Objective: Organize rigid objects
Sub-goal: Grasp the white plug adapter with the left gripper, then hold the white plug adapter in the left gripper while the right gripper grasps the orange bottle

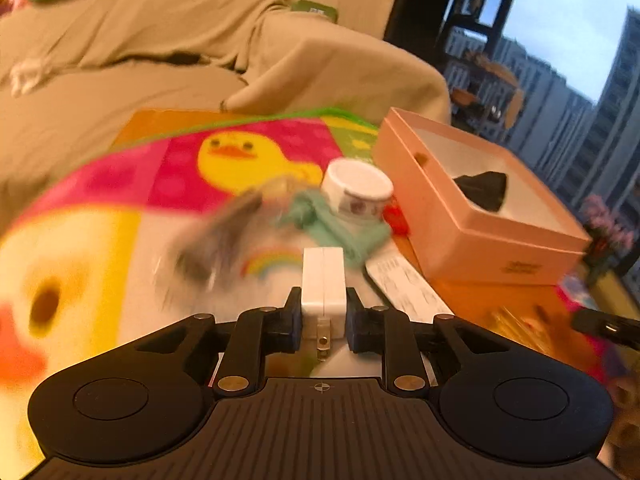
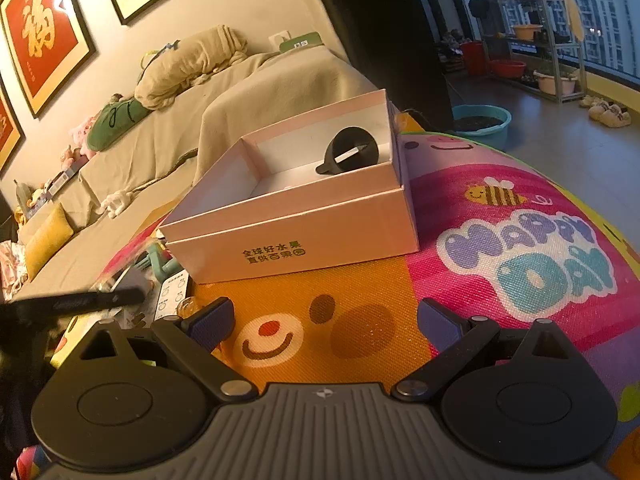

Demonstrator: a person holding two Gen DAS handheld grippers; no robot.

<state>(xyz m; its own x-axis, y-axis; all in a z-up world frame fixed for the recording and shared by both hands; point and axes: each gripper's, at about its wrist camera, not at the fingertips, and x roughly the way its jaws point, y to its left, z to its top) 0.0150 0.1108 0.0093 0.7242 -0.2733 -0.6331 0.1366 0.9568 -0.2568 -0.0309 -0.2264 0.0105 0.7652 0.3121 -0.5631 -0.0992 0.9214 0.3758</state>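
The colourful play mat [image 2: 500, 208] carries everything. On it sits the pink cardboard box [image 2: 304, 236], lid off to take items; a black funnel [image 2: 350, 152] already lies inside. Beside the box's near corner lies the unsorted clutter, including a washi tape roll [image 1: 357, 192]. The left claw [image 1: 323, 314] is clamped on a white plug adapter [image 1: 323, 280], likely bound for the box. The right claw [image 2: 325, 320] hangs wide and empty before the box.

Play mat [image 2: 500, 240], printed with cartoon animals, carries the things. On it, ahead of the right tool [image 2: 324, 326], stands an open pink box [image 2: 296, 236]. Ahead of the left tool [image 1: 323, 312] lie a tape roll [image 1: 357, 192], teal piece [image 1: 340, 224] and printed card [image 1: 404, 284].
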